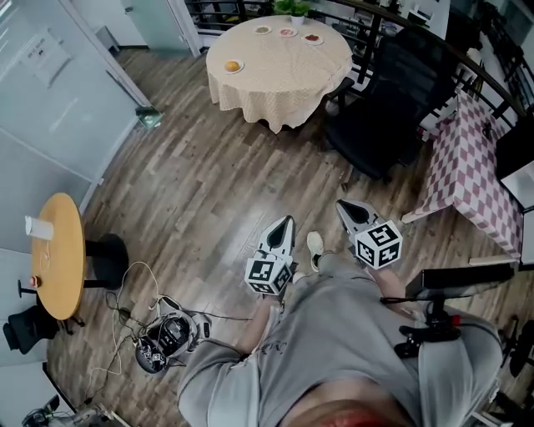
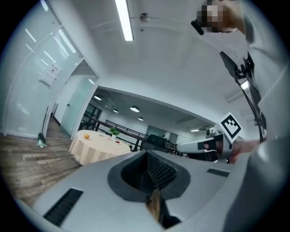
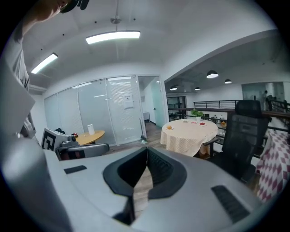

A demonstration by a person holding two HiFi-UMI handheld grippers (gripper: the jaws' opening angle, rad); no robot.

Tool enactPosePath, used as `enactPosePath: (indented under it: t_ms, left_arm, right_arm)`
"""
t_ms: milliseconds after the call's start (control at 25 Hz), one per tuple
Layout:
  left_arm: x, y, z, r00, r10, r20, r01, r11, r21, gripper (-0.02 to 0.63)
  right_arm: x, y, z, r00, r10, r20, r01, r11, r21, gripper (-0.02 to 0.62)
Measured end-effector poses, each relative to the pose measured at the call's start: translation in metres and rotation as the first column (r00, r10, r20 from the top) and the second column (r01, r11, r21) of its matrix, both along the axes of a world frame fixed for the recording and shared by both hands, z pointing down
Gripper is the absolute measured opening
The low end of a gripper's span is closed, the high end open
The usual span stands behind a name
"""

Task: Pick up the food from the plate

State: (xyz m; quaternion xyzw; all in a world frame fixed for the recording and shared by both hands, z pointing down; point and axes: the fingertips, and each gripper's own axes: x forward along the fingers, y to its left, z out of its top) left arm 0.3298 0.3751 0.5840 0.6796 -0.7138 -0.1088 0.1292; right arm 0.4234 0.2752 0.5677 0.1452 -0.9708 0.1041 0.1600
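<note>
"Grey plastic left gripper (image 1: 286,219): how do its jaws stand?"

"Pressed together at the tips with nothing between them, as the left gripper view shows plainly. It sits low in the middle of the head view, pointing up the frame."

"And the grey plastic right gripper (image 1: 344,204)?"

"Just to the right of the other and apart from it. Its tips are likewise met and empty. Both are held out in front of the person's grey shirt (image 1: 334,350), above the brown wood-plank floor (image 1: 209,192)."

"Where is the food?"

"Well apart from both grippers, at the top of the head view. An orange round piece of food (image 1: 233,65) lies on a small white plate (image 1: 240,68), near the left edge of the round table under a beige checked cloth (image 1: 284,83). Three more small dishes (image 1: 287,32) line that table's far edge, beside a green potted plant (image 1: 292,7)."

"What else stands around?"

"A black office chair (image 1: 380,108) is right of that table and a red-and-white checked cloth (image 1: 471,167) is at the right edge. A round wooden side table (image 1: 62,267) bearing a white cup (image 1: 37,227) is at the left edge."
</note>
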Motion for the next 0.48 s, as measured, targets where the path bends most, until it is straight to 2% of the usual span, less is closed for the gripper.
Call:
enactPosePath:
  t_ms: [80, 240, 360, 480]
  left_arm:
    - [-0.006, -0.003, -0.007, 0.999, -0.021, -0.036, 0.022, 0.999, 0.034, 0.009]
    - [-0.007, -0.009, -0.036, 1.000, -0.021, -0.005, 0.021, 0.991, 0.131, 0.009]
    - [-0.011, -0.004, -0.040, 0.999, -0.020, 0.026, 0.017, 0.991, 0.134, 0.009]
    - [-0.021, 0.007, -0.033, 0.999, -0.046, 0.025, 0.043, 0.993, 0.111, 0.009]
  right_arm:
    - [-0.012, 0.002, -0.008, 1.000, -0.014, 0.023, 0.013, 1.000, 0.014, 0.014]
    - [-0.035, 0.010, -0.023, 0.995, -0.057, 0.078, 0.057, 0.998, 0.006, 0.014]
    - [-0.046, 0.019, -0.024, 0.993, -0.087, 0.079, 0.086, 0.996, 0.015, 0.014]
    - [-0.053, 0.022, -0.023, 0.991, -0.109, 0.073, 0.108, 0.994, 0.015, 0.014]
